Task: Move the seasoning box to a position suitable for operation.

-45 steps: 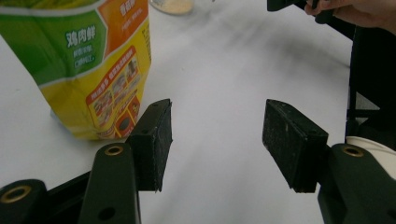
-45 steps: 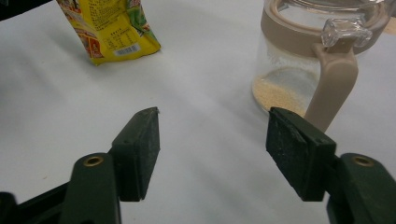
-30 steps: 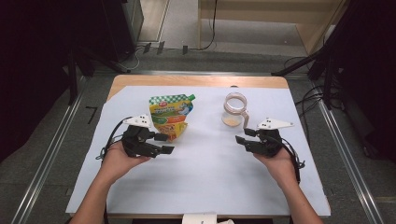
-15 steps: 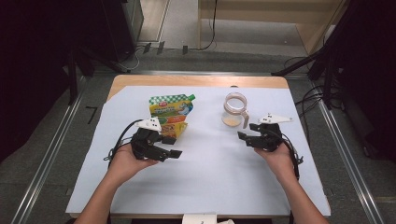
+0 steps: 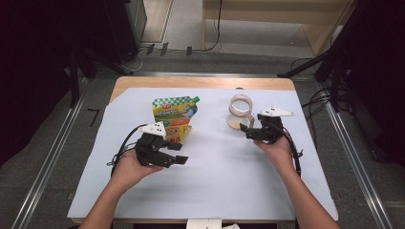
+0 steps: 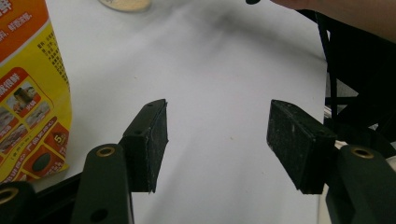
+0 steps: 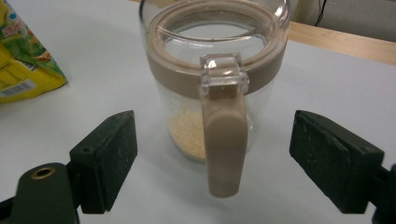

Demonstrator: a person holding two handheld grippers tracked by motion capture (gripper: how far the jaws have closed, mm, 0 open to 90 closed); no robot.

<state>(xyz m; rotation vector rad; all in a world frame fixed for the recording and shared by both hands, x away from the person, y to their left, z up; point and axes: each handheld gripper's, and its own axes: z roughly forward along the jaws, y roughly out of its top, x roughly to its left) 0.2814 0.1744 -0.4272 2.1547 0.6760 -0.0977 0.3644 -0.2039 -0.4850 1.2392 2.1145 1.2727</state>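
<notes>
A clear glass jar [image 5: 240, 106] with a beige collar stands right of centre on the white sheet [image 5: 215, 191], with a thin layer of pale grains at its bottom. Its beige handle [image 7: 225, 140] points straight at my right gripper [image 7: 212, 158]. That gripper [image 5: 244, 130] has just been opening its jaws; they stand wide on either side of the handle without touching it. A yellow and green printed pouch [image 5: 174, 117] lies flat to the left of the jar. My left gripper [image 5: 177, 152] hovers open below the pouch, and the pouch [image 6: 28, 93] lies left of its empty jaws [image 6: 217, 140].
The sheet covers a wooden table whose far edge [image 5: 200, 82] shows bare. Metal rails [image 5: 47, 162] run along both sides of the table. A dark stand and cables sit at the far right [image 5: 334, 76].
My right gripper has moved closer to the jar's handle and its jaws have spread wider. The left hand has barely shifted.
</notes>
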